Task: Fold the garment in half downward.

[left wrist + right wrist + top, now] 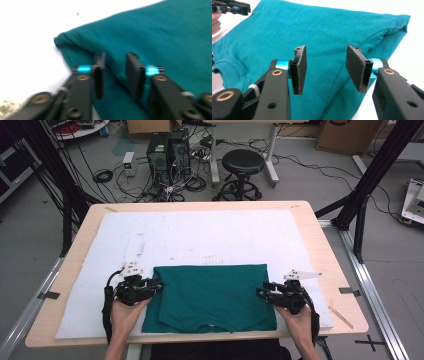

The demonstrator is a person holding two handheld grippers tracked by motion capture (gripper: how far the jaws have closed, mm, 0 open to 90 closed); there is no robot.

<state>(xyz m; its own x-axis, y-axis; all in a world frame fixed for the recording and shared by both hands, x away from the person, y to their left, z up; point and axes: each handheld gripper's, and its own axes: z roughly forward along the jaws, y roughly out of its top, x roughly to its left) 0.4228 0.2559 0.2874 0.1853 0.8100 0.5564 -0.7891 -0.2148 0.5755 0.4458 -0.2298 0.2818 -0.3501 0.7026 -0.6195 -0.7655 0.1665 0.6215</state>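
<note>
1. Near edge, high view: two forearms come in from the bottom, each hand holding a tool at a side edge of the green shirt [212, 295].
2. Left tool [159, 285]: at the shirt's left edge, jaws pointing in toward the cloth. In the left gripper view, left tool [115, 75] has its jaws spread with a clear gap, hovering over the folded edge; pads press on nothing. That picture is blurred.
3. Right tool [260, 291]: at the shirt's right edge, pointing in. In the right gripper view, right tool [327, 68] has jaws spread wide over the shirt [319, 32], nothing pinched between the pads. The other tool [232, 7] shows at top left of that view, across the cloth.
4. Shirt: folded into a rough rectangle, lying flat on the near middle of the white mat [200, 235]. Collar edge faces the person; folded side edges under each tool. In the left gripper view the shirt [162, 32] corner bunches slightly on the white mat.
5. White mat covers most of the wooden surface [330, 250]; far half of the mat is bare apart from faint marks.
6. Beyond the surface: black stool [243, 162], computer towers [167, 150], cable tangle on the floor, black frame struts at both sides.
</note>
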